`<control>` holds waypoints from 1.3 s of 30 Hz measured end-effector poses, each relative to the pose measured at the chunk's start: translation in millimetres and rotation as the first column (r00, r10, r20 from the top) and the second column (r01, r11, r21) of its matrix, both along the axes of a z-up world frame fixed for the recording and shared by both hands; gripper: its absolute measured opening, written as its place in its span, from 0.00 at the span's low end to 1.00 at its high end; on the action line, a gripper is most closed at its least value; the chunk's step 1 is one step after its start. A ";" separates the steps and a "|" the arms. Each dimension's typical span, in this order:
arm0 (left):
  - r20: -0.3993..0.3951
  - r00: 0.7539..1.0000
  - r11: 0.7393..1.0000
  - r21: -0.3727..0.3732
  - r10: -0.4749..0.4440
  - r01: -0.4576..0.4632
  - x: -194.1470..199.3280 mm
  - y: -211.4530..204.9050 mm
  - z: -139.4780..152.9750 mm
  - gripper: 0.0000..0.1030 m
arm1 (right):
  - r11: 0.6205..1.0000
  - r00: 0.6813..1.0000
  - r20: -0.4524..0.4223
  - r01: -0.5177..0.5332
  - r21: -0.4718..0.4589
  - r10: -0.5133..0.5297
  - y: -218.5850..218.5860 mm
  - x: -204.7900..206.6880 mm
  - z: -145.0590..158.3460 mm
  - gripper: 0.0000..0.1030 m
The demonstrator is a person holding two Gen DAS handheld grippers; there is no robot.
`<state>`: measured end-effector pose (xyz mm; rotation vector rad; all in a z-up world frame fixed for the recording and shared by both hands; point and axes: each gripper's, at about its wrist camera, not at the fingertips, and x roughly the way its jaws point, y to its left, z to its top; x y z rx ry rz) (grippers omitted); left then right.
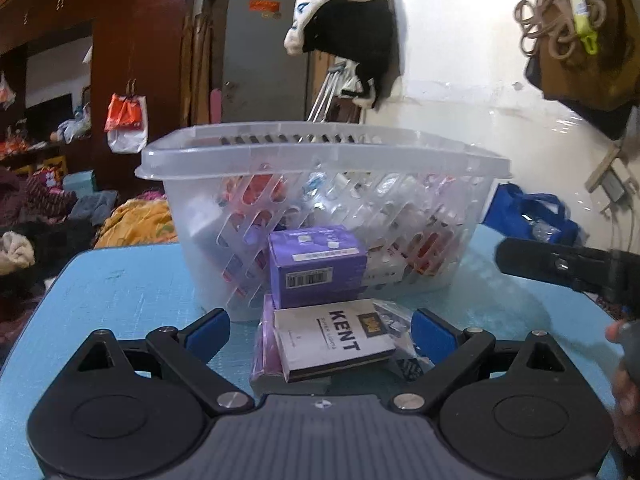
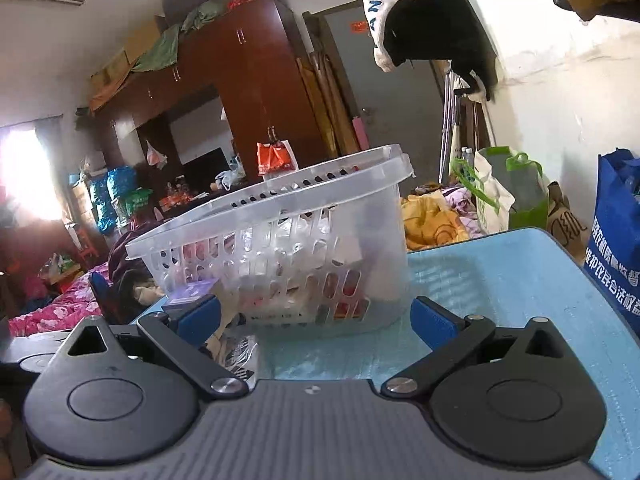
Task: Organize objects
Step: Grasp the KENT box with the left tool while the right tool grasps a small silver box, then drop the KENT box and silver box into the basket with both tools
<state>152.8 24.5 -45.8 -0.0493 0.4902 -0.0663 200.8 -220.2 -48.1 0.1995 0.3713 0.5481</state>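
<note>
Both tools spread wide before a clear basket on the blue worktop.

In the left wrist view the left tool (image 1: pixel 320 334) stands apart at the bottom of the frame, its blue pads (image 1: pixel 210 334) either side of a white Kent pack (image 1: pixel 334 340) without touching it; the pack lies tilted on a purple packet (image 1: pixel 264 344), and a purple box (image 1: pixel 318 266) stands just behind, against the basket (image 1: pixel 320 184) in mid-frame. The basket holds mixed small packets, seen through its slotted wall. At the right edge the other tool's dark finger shows. In the right wrist view the right tool (image 2: pixel 314 322) is likewise apart and grips nothing, low in the frame over bare worktop (image 2: pixel 500 276), with the basket (image 2: pixel 280 240) just ahead, centre-left.
</note>
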 end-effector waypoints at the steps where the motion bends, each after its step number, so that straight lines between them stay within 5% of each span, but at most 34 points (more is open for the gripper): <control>1: -0.013 1.000 1.000 0.001 0.007 -0.007 2.4 0.1 -1.2 0.93 | 1.000 1.000 0.003 0.001 -0.001 -0.001 0.3 -0.7 -0.2 1.00; 7: -0.033 0.999 1.000 -0.002 -0.004 0.004 0.5 1.3 -3.4 0.70 | 1.000 1.000 0.002 -0.013 -0.008 0.013 1.6 -2.8 0.2 1.00; 13: -0.025 1.000 1.000 -0.011 -0.010 0.010 -4.7 11.7 -2.1 0.65 | 0.984 0.994 0.014 -0.110 -0.139 0.113 26.4 -10.1 1.7 0.97; 26: 0.025 1.000 0.991 -0.133 0.010 -0.007 -9.5 40.7 -0.9 0.65 | 0.882 0.976 -0.085 -0.217 -0.419 0.199 81.2 -2.7 -11.4 0.46; 28: 0.027 1.000 0.991 -0.131 0.008 -0.005 -9.2 40.3 -0.7 0.65 | 0.880 0.974 -0.096 -0.228 -0.417 0.207 81.4 -2.8 -12.3 0.37; 33: 0.054 0.999 0.990 -0.138 0.005 0.003 -14.0 41.9 -0.1 0.65 | 0.907 0.977 -0.062 -0.211 -0.365 0.203 70.3 -7.1 -8.1 0.36; 39: 0.156 0.988 0.986 -0.165 0.002 0.025 -32.9 48.9 7.4 0.65 | 0.946 0.973 0.113 -0.164 -0.281 0.202 43.7 -36.2 5.5 0.36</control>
